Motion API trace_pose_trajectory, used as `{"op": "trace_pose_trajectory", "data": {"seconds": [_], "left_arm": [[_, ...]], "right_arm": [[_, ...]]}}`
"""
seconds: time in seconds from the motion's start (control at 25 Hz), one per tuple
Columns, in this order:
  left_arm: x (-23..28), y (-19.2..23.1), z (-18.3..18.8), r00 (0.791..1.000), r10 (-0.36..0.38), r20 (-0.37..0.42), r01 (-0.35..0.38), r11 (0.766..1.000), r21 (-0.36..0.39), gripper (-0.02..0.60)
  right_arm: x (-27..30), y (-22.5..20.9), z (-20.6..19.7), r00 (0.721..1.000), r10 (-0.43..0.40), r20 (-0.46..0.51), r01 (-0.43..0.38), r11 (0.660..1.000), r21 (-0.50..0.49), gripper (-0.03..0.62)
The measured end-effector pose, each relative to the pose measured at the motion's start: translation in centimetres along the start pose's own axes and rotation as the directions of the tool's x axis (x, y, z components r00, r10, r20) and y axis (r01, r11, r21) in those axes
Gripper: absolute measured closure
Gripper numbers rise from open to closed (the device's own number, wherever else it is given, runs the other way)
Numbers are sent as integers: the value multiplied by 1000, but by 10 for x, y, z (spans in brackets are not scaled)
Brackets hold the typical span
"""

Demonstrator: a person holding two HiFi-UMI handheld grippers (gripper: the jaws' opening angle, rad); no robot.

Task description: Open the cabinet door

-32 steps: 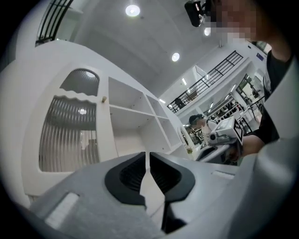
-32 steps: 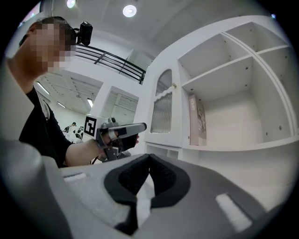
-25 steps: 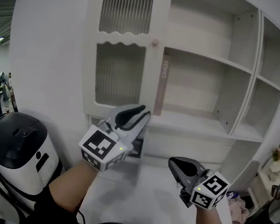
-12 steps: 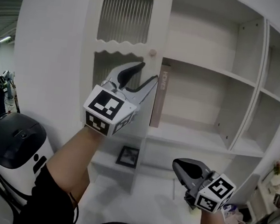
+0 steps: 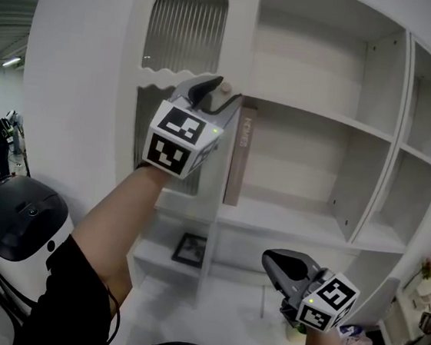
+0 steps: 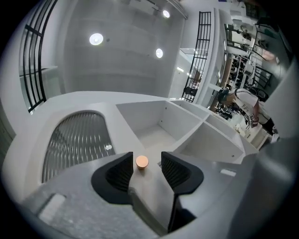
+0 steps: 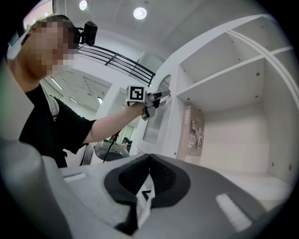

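Observation:
The white cabinet door (image 5: 187,29) has ribbed glass panels and a small round pinkish knob (image 5: 225,88) on its right edge. My left gripper (image 5: 221,95) is raised to the knob. In the left gripper view the knob (image 6: 142,162) stands between the two black pads (image 6: 120,172), nearer the left one, with a gap on the right. The jaws have just been opening and are open around the knob. The door's ribbed panel (image 6: 77,140) lies beyond them. My right gripper (image 5: 282,265) hangs low at the right, shut (image 7: 148,173) and empty.
Open white shelves (image 5: 319,114) fill the cabinet to the right of the door. A book (image 5: 239,155) stands at the door's edge, and a small picture frame (image 5: 189,248) sits on a lower shelf. A black-and-white appliance (image 5: 16,222) stands at lower left.
My left gripper rose from waist height to the door knob and its jaws opened around it. The right gripper shifted only slightly.

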State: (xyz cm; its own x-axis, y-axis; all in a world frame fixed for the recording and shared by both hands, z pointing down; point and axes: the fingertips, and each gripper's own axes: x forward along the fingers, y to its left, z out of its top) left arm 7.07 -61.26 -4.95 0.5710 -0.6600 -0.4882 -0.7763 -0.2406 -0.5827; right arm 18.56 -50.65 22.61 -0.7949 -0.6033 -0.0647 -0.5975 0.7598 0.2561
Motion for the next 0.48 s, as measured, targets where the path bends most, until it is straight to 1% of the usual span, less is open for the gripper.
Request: {"op": "trace_pose_trajectory", "data": {"seconds": [0.12, 0.16, 0.24, 0.28, 0.4, 0.48], "left_arm": [[8, 2, -7, 999, 14, -29, -13, 1000, 8, 411], [10, 4, -7, 999, 27, -32, -26, 1000, 12, 424], [12, 9, -8, 998, 53, -28, -53, 999, 10, 470], [12, 10, -8, 998, 59, -24, -59, 998, 6, 479], [12, 10, -10, 998, 60, -18, -60, 998, -3, 483], [12, 8, -12, 997, 66, -26, -66, 998, 13, 491]], "right_arm": [[-1, -9, -7, 1000, 2, -3, -2, 1000, 15, 593], [-1, -11, -9, 1000, 3, -1, -3, 1000, 20, 594], [-1, -14, -12, 1000, 11, 2, -11, 1000, 25, 594], [0, -15, -13, 1000, 16, 1, -16, 1000, 24, 594], [1, -17, -16, 999, 37, 1, -37, 999, 23, 594], [3, -18, -19, 999, 49, 6, -49, 998, 28, 593]]}}
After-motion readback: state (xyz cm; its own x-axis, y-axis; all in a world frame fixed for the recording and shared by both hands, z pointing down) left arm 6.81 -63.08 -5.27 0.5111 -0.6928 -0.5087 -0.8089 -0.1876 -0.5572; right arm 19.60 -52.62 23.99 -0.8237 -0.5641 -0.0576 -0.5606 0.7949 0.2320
